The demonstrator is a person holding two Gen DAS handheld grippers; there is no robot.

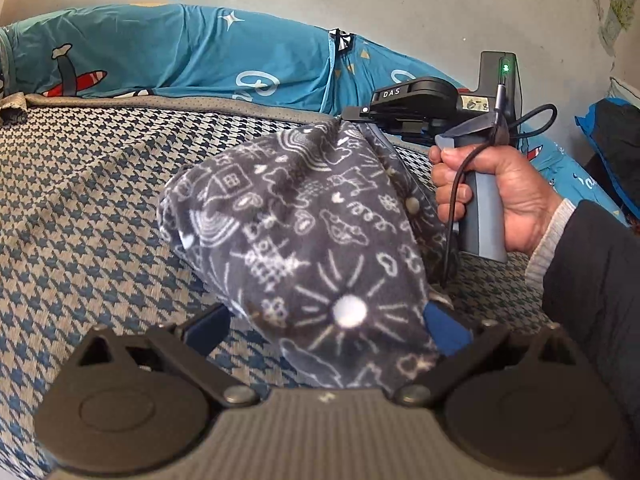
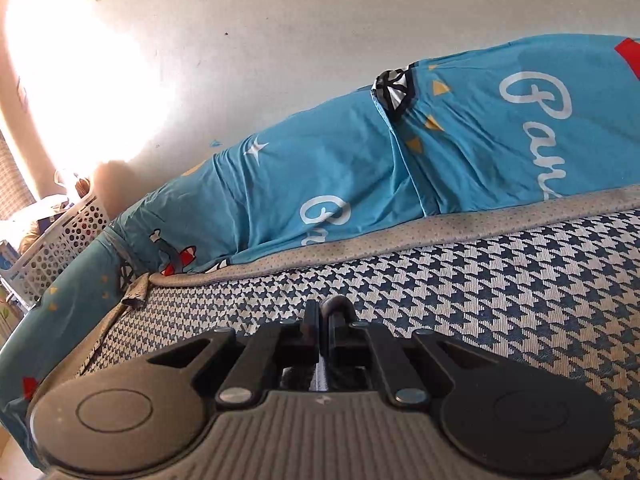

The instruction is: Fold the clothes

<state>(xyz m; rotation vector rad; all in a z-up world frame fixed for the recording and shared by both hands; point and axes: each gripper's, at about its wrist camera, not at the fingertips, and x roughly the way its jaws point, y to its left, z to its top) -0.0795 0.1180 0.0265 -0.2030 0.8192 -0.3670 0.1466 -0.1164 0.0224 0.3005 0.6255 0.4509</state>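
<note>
Left tongs [image 1: 320, 332] around patterned garment [image 1: 304, 216]; right tongs [image 1: 352, 114] marked "DAS".

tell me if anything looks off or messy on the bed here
The grey patterned garment sits bunched in a lump on the houndstooth bed cover, not flat. Nothing looks torn or spilled.

Domestic bedroom: houndstooth mattress [image 2: 500, 280] beneath the fingers, teal cartoon-print bedding [image 2: 340, 184] beyond them, laundry basket [image 2: 60, 248] far left.
</note>
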